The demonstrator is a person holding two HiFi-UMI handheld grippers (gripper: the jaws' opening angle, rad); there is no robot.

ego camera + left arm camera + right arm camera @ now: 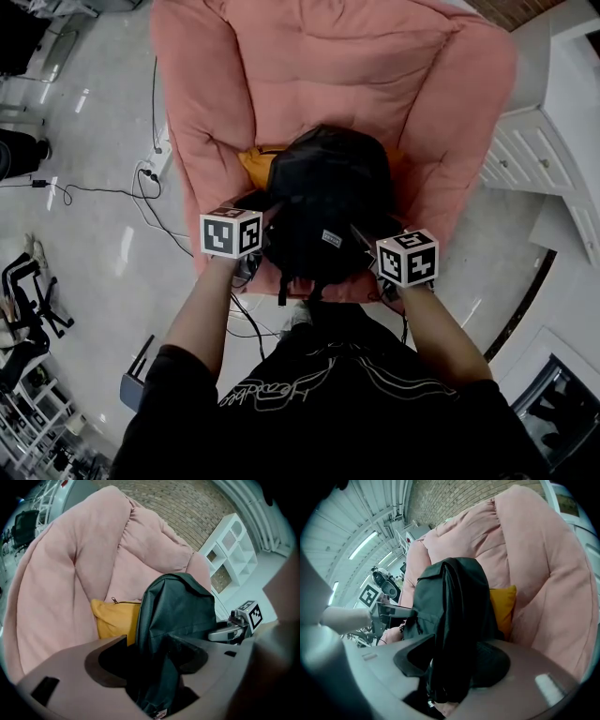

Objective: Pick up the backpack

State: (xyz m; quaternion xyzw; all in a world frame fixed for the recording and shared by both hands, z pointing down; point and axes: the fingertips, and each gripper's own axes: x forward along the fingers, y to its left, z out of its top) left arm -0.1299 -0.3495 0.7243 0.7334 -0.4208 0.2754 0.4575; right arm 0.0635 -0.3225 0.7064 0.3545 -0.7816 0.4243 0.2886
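Note:
A black backpack [328, 202] stands on the seat of a pink armchair [281, 84], leaning on an orange cushion [255, 167]. My left gripper [255, 266] is at the bag's lower left side and my right gripper [384, 281] at its lower right. In the left gripper view the jaws [154, 667] stand wide apart with a fold of the backpack [176, 616] running down between them. The right gripper [450, 667] is likewise wide open, with dark fabric of the backpack [450, 602] hanging in the gap. Each gripper shows in the other's view across the bag.
White cabinets [534, 159] stand right of the chair, and a white shelf unit [229, 550] behind it. Cables [141, 197] trail over the glossy floor on the left, with dark equipment [28, 309] at the lower left. A brick wall [197, 508] rises behind the chair.

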